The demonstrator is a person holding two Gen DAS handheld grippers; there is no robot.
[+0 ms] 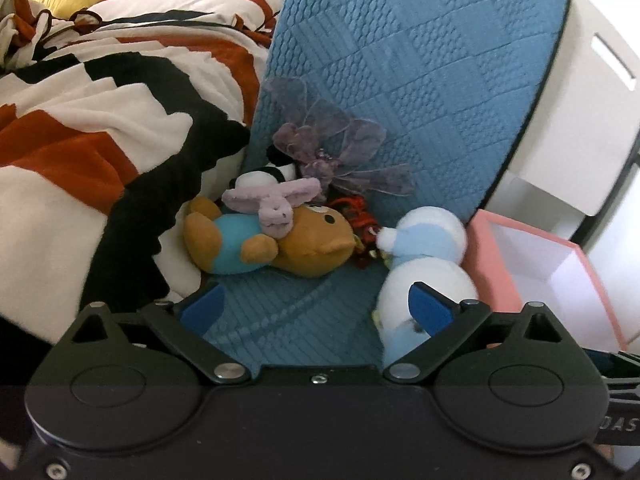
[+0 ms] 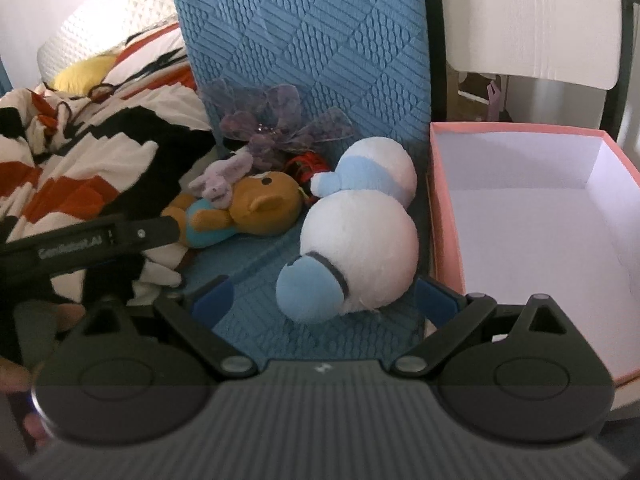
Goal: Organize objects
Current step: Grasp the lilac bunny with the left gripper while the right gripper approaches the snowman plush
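Right wrist view: the white-and-blue plush (image 2: 360, 236) is seen lying between the widely spread fingers (image 2: 214, 296) of the right gripper (image 2: 326, 298), apparently untouched; the left gripper (image 1: 316, 304) is likewise spread wide.

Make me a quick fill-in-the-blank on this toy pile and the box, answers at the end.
1. The pink box holds ____ toys.
2. The brown bear wears a ____ shirt.
3. The small purple plush lies on top of the ____.
4. The white and light-blue plush lies right beside the ____ box.

Missing words: no; blue; bear; pink
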